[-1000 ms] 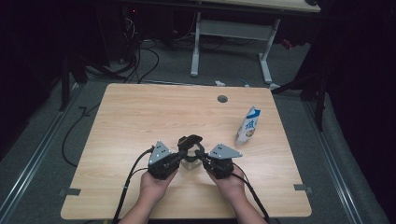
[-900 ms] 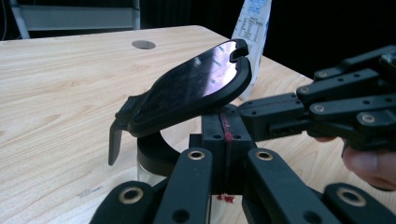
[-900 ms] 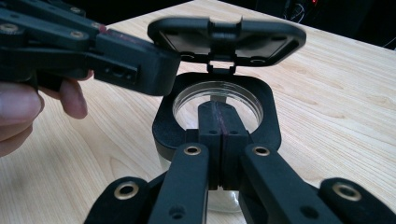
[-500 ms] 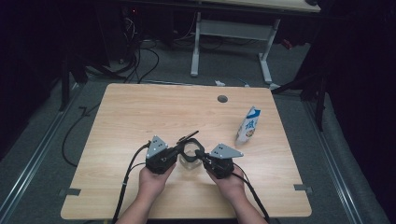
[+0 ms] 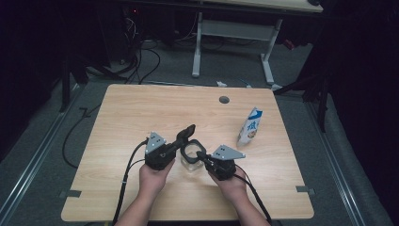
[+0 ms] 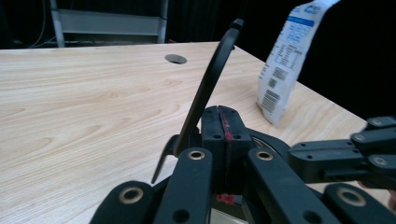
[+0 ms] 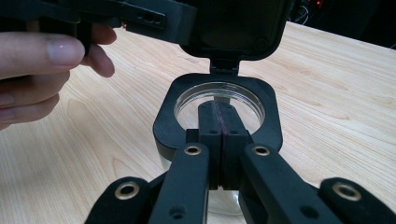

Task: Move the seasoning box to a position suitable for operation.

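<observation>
Right gripper view: closed right tool (image 7: 219,116) hides part of the jar (image 7: 219,105) rim.

A pale wooden table (image 5: 141,113) sits lit in a dark room, with a round cable hole (image 5: 224,100) near its far edge. Grey carpet (image 5: 42,141) spreads around it, black cables (image 5: 141,66) trailing across. Beyond stands a second desk on white metal legs (image 5: 197,42). Everything further back is in deep shadow.
</observation>
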Motion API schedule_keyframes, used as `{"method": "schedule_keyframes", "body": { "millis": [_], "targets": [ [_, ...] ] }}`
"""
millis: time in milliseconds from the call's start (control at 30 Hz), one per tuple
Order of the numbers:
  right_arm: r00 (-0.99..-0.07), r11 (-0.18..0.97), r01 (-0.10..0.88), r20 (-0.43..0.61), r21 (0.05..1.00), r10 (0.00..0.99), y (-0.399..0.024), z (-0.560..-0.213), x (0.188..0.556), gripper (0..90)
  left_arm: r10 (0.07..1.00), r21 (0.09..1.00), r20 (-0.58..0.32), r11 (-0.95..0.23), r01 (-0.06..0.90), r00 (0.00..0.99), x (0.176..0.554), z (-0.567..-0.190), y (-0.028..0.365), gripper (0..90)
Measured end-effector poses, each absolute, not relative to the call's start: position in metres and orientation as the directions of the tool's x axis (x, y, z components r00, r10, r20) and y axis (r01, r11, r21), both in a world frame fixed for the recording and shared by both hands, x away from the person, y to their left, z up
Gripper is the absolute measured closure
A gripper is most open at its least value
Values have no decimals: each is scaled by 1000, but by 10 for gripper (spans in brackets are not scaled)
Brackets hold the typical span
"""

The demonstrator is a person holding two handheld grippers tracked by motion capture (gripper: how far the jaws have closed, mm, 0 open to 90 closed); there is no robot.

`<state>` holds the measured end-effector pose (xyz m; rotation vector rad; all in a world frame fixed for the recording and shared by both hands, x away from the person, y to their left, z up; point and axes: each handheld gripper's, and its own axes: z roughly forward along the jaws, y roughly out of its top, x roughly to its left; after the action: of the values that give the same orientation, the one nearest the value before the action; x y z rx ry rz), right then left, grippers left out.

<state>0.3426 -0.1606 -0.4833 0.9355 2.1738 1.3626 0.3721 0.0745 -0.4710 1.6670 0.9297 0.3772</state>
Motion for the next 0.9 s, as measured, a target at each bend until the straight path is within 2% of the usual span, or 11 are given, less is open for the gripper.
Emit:
{"method": "schedule_keyframes", "body": {
  "millis": [667,900],
  "targets": [
    [-701,297,317,11,901,713,-162,-484,343,900,774,915,-208,-63,399,598,379,-472,77,899],
    [-698,290,309,9,906,716,-165,-480,341,900,772,921,-171,-95,377,612,369,-469,80,900]
  ]
}}
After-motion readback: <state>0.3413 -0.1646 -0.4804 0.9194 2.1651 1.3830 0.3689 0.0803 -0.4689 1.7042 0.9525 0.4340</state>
